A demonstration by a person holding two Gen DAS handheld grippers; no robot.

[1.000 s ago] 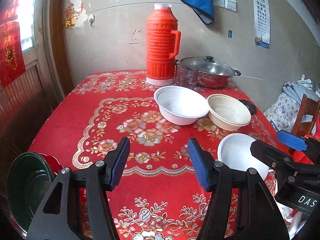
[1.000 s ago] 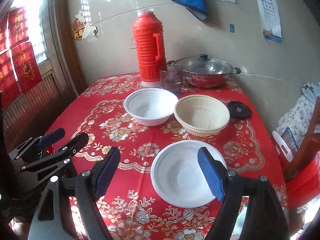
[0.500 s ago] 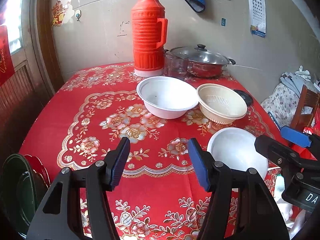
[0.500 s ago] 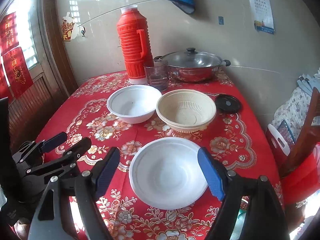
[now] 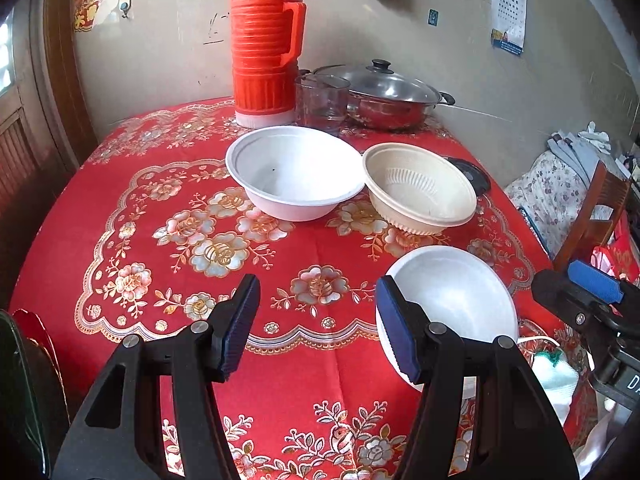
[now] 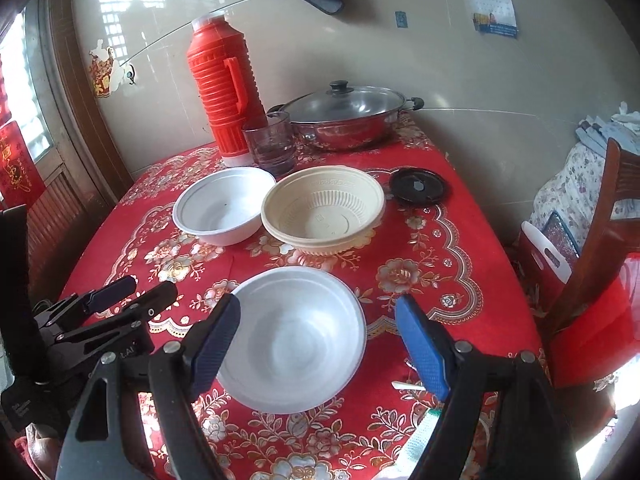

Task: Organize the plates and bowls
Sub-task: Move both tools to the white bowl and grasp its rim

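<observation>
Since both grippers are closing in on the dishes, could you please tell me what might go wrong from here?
The white plate lies flat on the red tablecloth, so the open right gripper may push it instead of gripping its thin rim. The white bowl and cream bowl sit very close together, so grabbing one could knock the other. The glass stands just behind them and could tip.
</observation>
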